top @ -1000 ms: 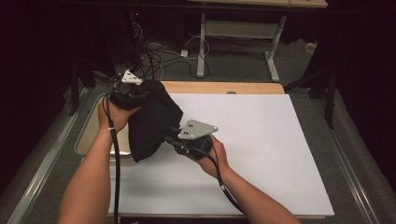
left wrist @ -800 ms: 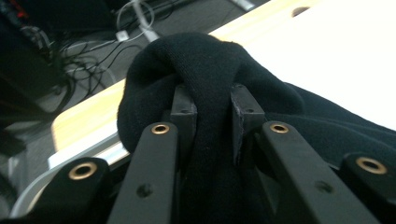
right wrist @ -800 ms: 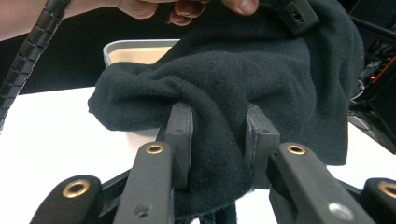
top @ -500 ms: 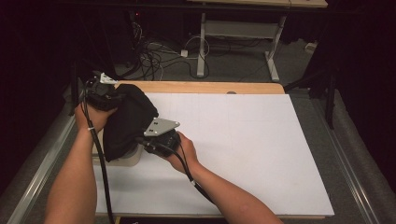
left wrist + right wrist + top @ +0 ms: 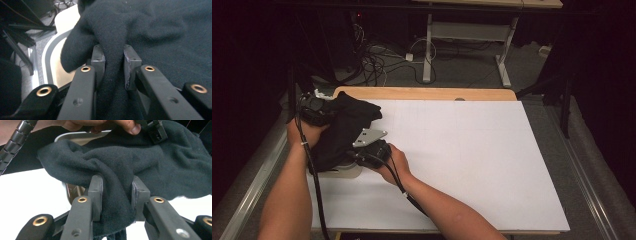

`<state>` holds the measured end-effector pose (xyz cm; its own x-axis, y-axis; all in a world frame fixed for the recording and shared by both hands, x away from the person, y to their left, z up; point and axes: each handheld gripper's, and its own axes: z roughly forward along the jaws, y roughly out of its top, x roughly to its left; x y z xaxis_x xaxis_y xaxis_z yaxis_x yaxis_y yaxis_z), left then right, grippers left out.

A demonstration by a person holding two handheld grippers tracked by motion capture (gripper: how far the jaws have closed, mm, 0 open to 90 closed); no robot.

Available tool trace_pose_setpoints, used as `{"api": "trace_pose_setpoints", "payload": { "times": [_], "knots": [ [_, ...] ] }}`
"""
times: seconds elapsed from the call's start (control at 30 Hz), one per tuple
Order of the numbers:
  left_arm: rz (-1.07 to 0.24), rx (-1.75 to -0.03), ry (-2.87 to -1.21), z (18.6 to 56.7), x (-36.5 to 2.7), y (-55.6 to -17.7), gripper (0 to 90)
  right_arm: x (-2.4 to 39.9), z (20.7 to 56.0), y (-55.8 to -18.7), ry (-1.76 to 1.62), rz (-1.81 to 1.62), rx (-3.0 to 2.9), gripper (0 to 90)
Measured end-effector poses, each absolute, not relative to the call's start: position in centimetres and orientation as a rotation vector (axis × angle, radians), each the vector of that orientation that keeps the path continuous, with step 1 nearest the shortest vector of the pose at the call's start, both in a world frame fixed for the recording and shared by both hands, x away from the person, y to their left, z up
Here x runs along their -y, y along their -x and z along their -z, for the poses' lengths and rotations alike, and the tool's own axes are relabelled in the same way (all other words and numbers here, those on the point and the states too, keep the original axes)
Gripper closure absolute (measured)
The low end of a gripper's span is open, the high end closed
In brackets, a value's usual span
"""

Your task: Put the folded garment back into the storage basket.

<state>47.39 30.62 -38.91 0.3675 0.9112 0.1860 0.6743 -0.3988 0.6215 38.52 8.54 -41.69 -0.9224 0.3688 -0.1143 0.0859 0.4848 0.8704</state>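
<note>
A black fleece cloth (image 5: 343,125) hangs bunched between both grippers at the left edge of the white table top (image 5: 472,150). It droops over a pale tray (image 5: 339,173). My left gripper (image 5: 327,111) holds its far side, and in the left gripper view (image 5: 113,53) the pads pinch a thick fold of the cloth (image 5: 162,30). My right gripper (image 5: 358,154) holds the near side. Its own view (image 5: 116,185) shows the pads shut on a fold of the cloth (image 5: 162,170), with the tray's rim (image 5: 80,136) and the other hand behind it.
The wooden table edge (image 5: 427,93) runs along the back. Beyond it, cables (image 5: 377,60) and a desk frame (image 5: 462,35) stand on the floor. A metal rail (image 5: 257,180) runs beside the table on the left.
Both hands have carried the cloth to the left and down, from over the white board to above the tray at the table's left edge. Both grips have held.
</note>
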Motion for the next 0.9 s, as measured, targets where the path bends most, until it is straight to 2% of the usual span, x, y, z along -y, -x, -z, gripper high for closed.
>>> {"api": "trace_pose_setpoints", "payload": {
  "times": [0.3,0.9],
  "knots": [
    [-0.743,-1.448,-2.274,40.5,-30.9,-47.9,73.5,-9.0,42.2,-39.0,-0.400,-1.393,-2.456,67.1],
    [-0.779,-1.494,-2.257,41.4,-30.7,-48.9,70.1,-10.4,42.5,-39.7,-0.408,-1.331,-2.474,66.3]
  ]
}}
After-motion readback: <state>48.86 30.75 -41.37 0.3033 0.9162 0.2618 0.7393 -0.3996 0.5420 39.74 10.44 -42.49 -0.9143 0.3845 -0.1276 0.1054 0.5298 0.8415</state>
